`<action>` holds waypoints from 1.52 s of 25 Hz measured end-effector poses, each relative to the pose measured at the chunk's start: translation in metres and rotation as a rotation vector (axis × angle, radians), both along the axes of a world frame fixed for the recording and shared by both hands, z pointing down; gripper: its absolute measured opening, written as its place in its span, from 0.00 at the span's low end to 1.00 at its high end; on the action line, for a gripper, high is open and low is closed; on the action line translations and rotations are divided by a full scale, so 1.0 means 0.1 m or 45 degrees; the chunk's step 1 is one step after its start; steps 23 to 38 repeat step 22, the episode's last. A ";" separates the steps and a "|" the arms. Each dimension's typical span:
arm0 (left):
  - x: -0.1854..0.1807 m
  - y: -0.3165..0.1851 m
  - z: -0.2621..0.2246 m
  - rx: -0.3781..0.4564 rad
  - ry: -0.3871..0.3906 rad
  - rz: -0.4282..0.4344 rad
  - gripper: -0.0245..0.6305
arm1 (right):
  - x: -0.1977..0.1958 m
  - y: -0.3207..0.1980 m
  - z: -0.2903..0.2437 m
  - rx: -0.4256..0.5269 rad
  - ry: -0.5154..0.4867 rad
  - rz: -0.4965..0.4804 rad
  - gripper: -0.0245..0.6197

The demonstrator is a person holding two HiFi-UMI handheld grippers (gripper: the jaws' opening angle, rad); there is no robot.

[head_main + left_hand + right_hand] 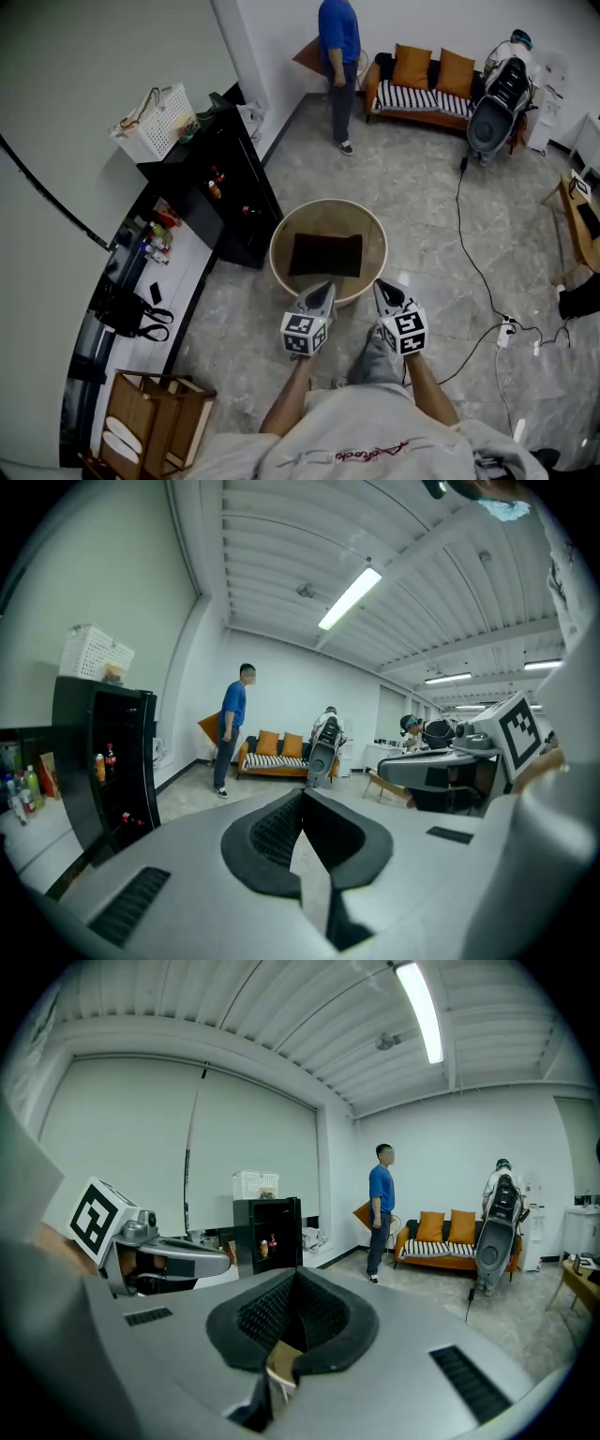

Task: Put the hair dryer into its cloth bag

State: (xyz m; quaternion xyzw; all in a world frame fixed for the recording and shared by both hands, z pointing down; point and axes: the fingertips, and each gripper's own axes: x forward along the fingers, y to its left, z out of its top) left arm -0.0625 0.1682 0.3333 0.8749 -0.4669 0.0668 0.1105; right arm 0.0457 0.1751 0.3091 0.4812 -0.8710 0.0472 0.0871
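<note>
A dark rectangular cloth bag (325,254) lies flat on a round wooden table (281,246) just ahead of me. No hair dryer shows in any view. My left gripper (324,289) hovers at the table's near rim, shut, with nothing between its jaws. My right gripper (382,287) is beside it at the same height, also shut and empty. In the left gripper view the left gripper (302,797) shows its pads meeting, with the right gripper (441,766) off to the side. The right gripper view shows the right gripper (295,1275) closed, and the left gripper (164,1258) at the left.
A black cabinet (230,187) with a white basket (155,122) on top stands at the left. A person in blue (339,52) stands at the back near an orange sofa (427,84). A cable (469,244) and power strip (506,333) lie on the floor at the right.
</note>
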 end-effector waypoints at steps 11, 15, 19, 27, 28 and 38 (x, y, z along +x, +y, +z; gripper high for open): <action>0.04 0.12 0.11 -0.021 -0.009 0.018 0.08 | -0.02 0.08 0.03 -0.005 0.011 -0.003 0.08; 0.04 0.11 0.12 -0.018 -0.007 0.026 0.08 | -0.03 0.07 0.04 0.001 0.017 0.004 0.08; 0.08 0.11 0.12 -0.017 -0.005 0.032 0.08 | -0.01 0.09 0.06 -0.008 0.019 0.008 0.08; 0.09 0.12 0.10 -0.010 -0.008 0.037 0.08 | -0.01 0.10 0.06 -0.007 0.013 0.005 0.08; 0.09 0.12 0.10 -0.010 -0.008 0.037 0.08 | -0.01 0.10 0.06 -0.007 0.013 0.005 0.08; 0.09 0.12 0.10 -0.010 -0.008 0.037 0.08 | -0.01 0.10 0.06 -0.007 0.013 0.005 0.08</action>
